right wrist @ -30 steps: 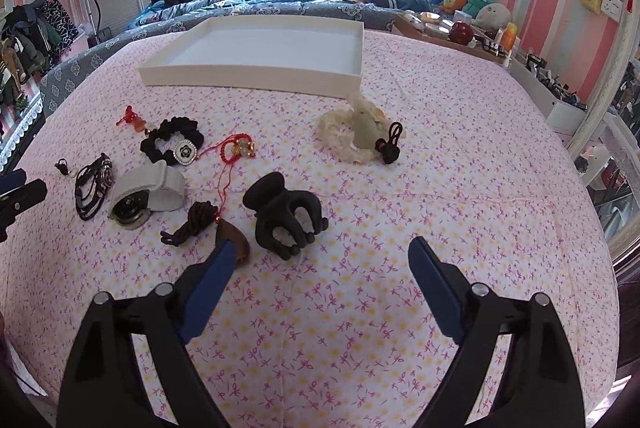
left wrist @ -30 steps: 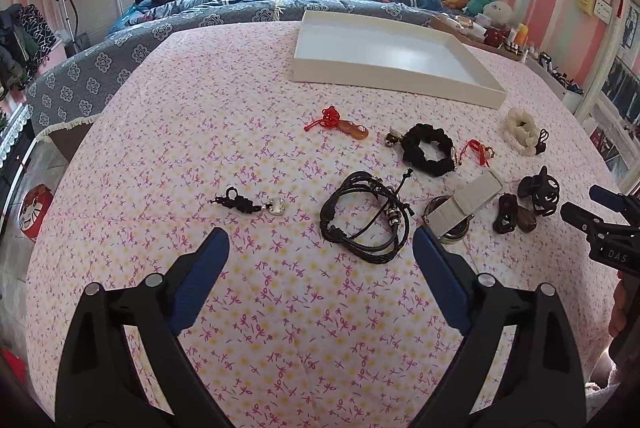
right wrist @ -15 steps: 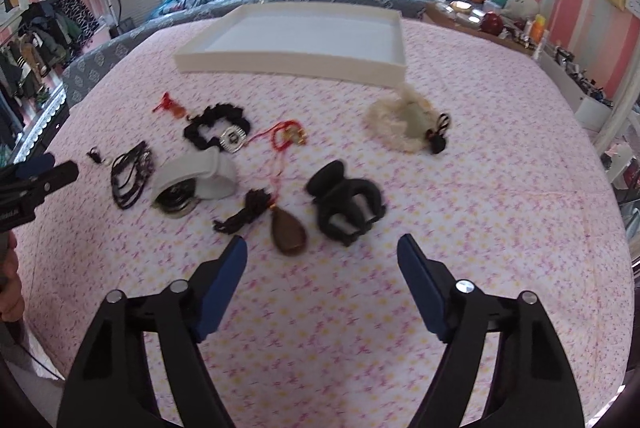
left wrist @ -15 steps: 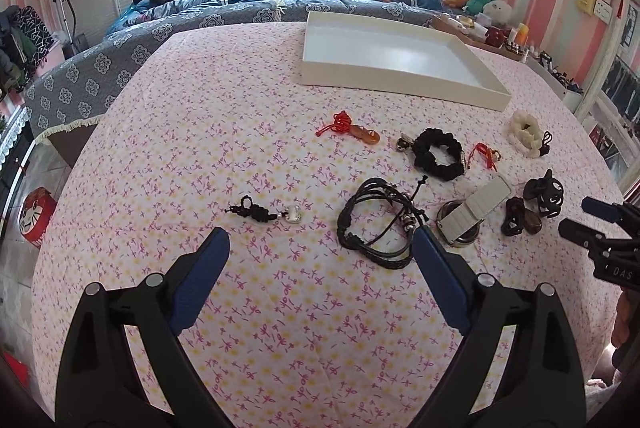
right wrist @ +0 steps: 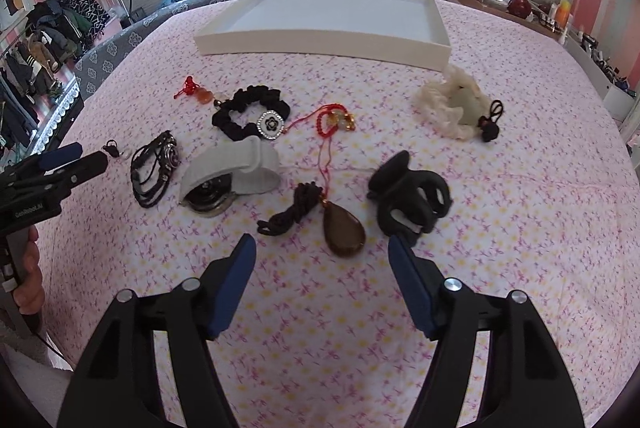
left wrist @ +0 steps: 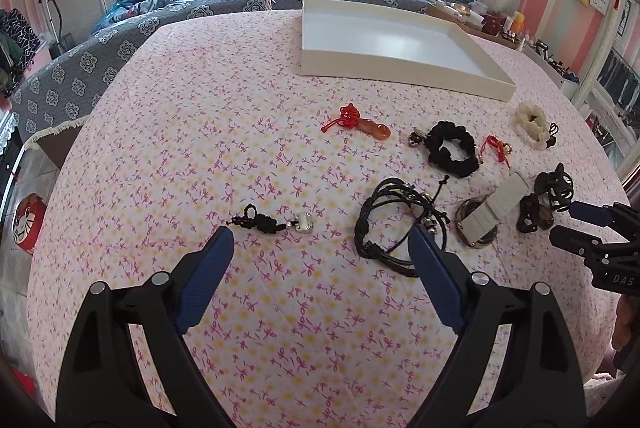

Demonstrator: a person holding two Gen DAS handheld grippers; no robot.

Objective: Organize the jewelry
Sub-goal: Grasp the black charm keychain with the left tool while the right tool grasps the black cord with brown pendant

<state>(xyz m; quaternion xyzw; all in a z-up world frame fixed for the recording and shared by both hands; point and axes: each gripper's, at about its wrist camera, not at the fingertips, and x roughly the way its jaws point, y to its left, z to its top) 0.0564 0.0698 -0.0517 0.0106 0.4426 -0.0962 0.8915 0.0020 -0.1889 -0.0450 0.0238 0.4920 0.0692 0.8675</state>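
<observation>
Jewelry spread on the tabletop (right wrist: 520,268), tray (right wrist: 320,46) at the far side.
Right wrist view, nearest row: teardrop pendant (right wrist: 343,230) centre, hair claw (right wrist: 408,198) just to its right, coiled cord (right wrist: 296,210) to its left. Further left: watch (right wrist: 228,176), then cord bracelets (right wrist: 154,168). Behind the watch: scrunchie (right wrist: 250,112), with the knotted charm (right wrist: 192,92) to its left and the bead string (right wrist: 334,116) to its right. Frilled scrunchie (right wrist: 452,104) lies far right, near the tray's corner.

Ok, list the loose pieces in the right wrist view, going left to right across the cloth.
Black cord bracelet → white-strap watch → brown teardrop pendant → black hair clip → cream scrunchie.
</observation>
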